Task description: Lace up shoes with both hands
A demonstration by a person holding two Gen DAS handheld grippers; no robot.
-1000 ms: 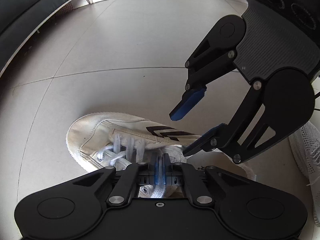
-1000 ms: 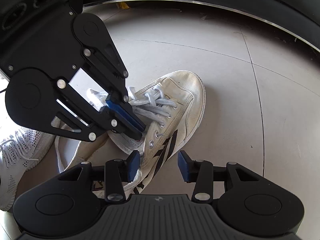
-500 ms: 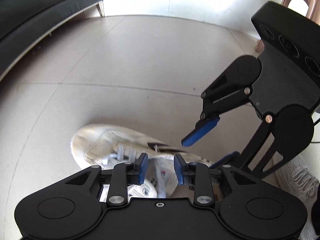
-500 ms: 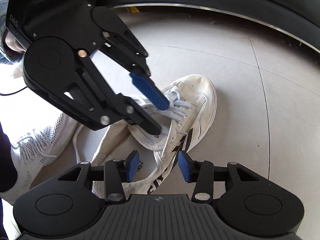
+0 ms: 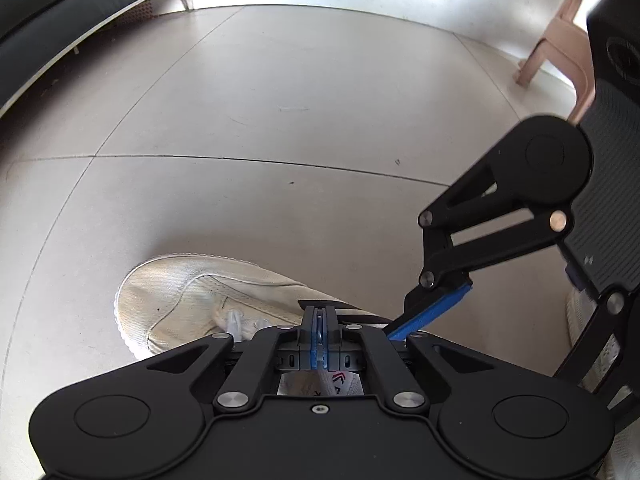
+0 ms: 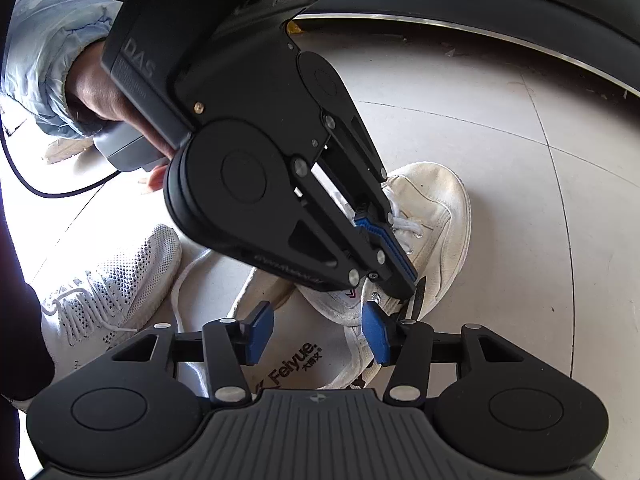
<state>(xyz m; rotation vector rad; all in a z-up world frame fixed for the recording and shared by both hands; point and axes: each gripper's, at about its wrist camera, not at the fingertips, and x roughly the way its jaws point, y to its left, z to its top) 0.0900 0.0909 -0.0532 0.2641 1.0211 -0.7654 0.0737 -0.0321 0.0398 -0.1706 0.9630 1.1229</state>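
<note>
Your left gripper [image 6: 394, 258] is clamped shut over the white canvas sneaker [image 6: 436, 216], hiding its eyelets. Your right gripper [image 6: 316, 332] is opening with nothing pinched; bare tile floor [image 5: 280, 120] lies beyond.

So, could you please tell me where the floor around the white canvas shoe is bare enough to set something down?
Bare tile lies beyond the toe of the white canvas shoe, toward the dark sofa and the pink plastic chair. It is crowded at the heel: loose white lace, white mesh sneaker, closed left gripper, opening right gripper.
</note>
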